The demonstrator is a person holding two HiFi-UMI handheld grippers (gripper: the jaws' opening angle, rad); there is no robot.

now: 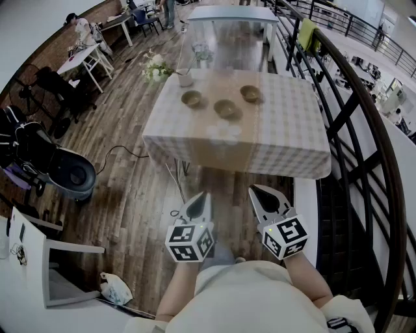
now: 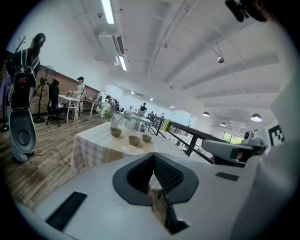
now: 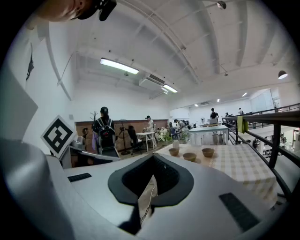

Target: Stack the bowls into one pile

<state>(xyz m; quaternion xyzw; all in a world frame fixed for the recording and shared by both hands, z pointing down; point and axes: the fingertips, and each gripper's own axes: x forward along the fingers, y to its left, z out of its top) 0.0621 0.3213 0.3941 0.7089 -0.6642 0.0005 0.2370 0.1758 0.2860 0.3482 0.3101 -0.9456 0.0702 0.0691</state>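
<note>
Three brown bowls sit apart on the checked tablecloth: a left bowl (image 1: 191,99), a middle bowl (image 1: 227,109) and a right bowl (image 1: 250,93). From the left gripper view they appear far off, left bowl (image 2: 116,132), middle bowl (image 2: 134,140), right bowl (image 2: 146,138); the right gripper view shows them too, middle bowl (image 3: 190,156). My left gripper (image 1: 200,196) and right gripper (image 1: 257,191) hang over the floor well short of the table, side by side. Both are shut with nothing between their jaws.
The table (image 1: 286,140) also carries a flower vase (image 1: 156,67) and a cup (image 1: 186,80) at its far left. A black railing (image 1: 354,140) runs along the right. A grey machine (image 1: 70,172) and white furniture (image 1: 39,250) stand at the left. Beyond is another table (image 1: 232,14).
</note>
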